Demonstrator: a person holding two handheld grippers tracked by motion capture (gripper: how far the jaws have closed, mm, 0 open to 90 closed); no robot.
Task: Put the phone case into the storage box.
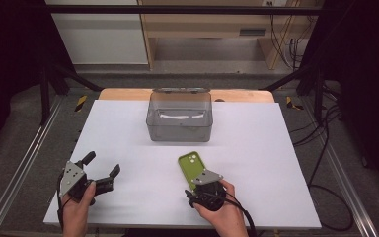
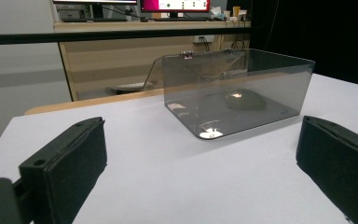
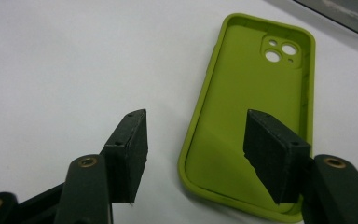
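Nearest, at the right: right hand-held gripper (image 3: 193, 154) low over the counter (image 1: 128, 128), jaws parted and gripping nothing, one pad over the near end of the case (image 3: 251, 116), the other off its left edge, neither pressing on it. Lying flat, hollow side up, camera cutout at the far end; probably just set down or about to be taken by its near rim, since the jaws straddle that left wall. In the high view, same case (image 1: 190, 168) just ahead of the right hand-held gripper (image 1: 205, 190), right of the counter's middle. Nearest, at the left: left hand-held gripper (image 1: 98, 170) held level above the counter, jaws wide apart and empty, well apart from the case, pointing toward the far middle; likely parked out of the way, or waiting to steady something. Farther off, centred: a smoky clear box (image 1: 180, 116), open at the top, standing alone near the far edge, seemingly empty, though reflections make that hard to judge; a likely place for the case. From the left gripper view, the same box (image 2: 235, 88) with its hinged lid tipped back behind. Nothing lying between case and box; only the box's near wall to be cleared. Beyond the counter, wooden furniture and cables.
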